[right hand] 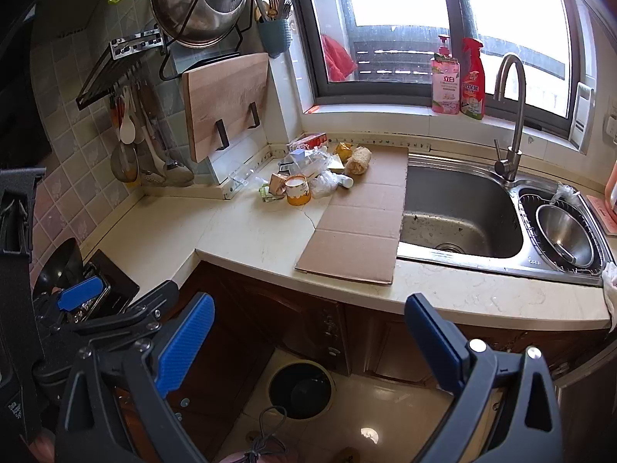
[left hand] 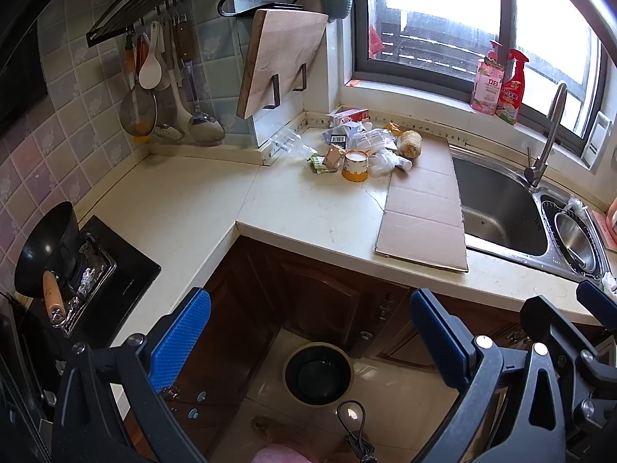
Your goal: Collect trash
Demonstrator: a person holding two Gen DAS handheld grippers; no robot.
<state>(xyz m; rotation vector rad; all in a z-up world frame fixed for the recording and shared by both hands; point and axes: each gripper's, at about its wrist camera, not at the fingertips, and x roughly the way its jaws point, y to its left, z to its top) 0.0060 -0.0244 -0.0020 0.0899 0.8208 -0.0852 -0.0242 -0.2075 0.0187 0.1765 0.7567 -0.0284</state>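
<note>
Blue-padded left gripper [left hand: 308,341] and right gripper [right hand: 308,341] both spread empty, above round dark-lined floor bin [left hand: 318,373], well apart from heaped countertop wrappers [left hand: 360,148].

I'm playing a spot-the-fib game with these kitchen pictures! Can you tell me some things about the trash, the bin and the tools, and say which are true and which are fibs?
1. The trash pile sits on the counter in the corner by the window. True.
2. The bin stands on the counter. False: it is on the floor, in front of the cabinets.
3. The left tool holds a cup. False: it is open and holds nothing.
4. The right tool is open. True.
5. Flat cardboard lies beside the sink. True.
</note>
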